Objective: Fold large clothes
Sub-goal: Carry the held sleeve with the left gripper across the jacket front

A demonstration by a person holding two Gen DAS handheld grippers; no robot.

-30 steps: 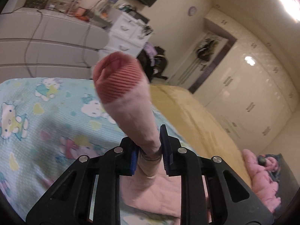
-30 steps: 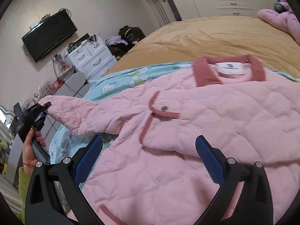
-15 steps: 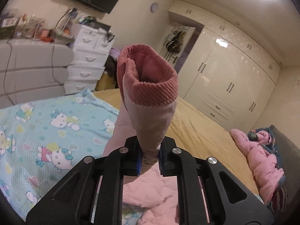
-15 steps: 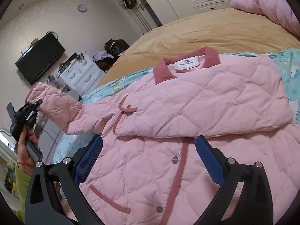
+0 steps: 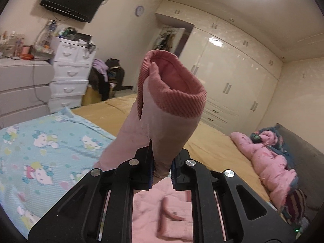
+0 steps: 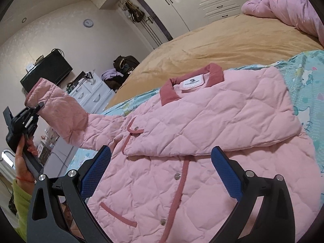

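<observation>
A pink quilted jacket point(image 6: 202, 125) with a dusty-rose collar lies front up on the bed. One sleeve is folded across its chest. The other sleeve point(image 6: 60, 109) is lifted off the bed to the left, held near its ribbed rose cuff point(image 5: 172, 89). My left gripper point(image 5: 161, 168) is shut on that sleeve, and the cuff stands up in front of its camera. In the right wrist view the left gripper point(image 6: 37, 108) shows in a hand at the far left. My right gripper point(image 6: 160, 172) hovers open over the jacket's lower front, nothing between its blue pads point(image 6: 226, 174).
A blue cartoon-print sheet point(image 5: 40, 147) covers the near part of the bed, with a tan blanket point(image 6: 222, 42) beyond it. A second pink garment point(image 5: 269, 162) is heaped at the far side. White drawers point(image 5: 68, 77), a wall television and tall wardrobes line the room.
The left gripper has risen and swung over with the sleeve, lifting it off the bed. The right gripper's view has shifted across the jacket, bringing the button front under its open jaws.
</observation>
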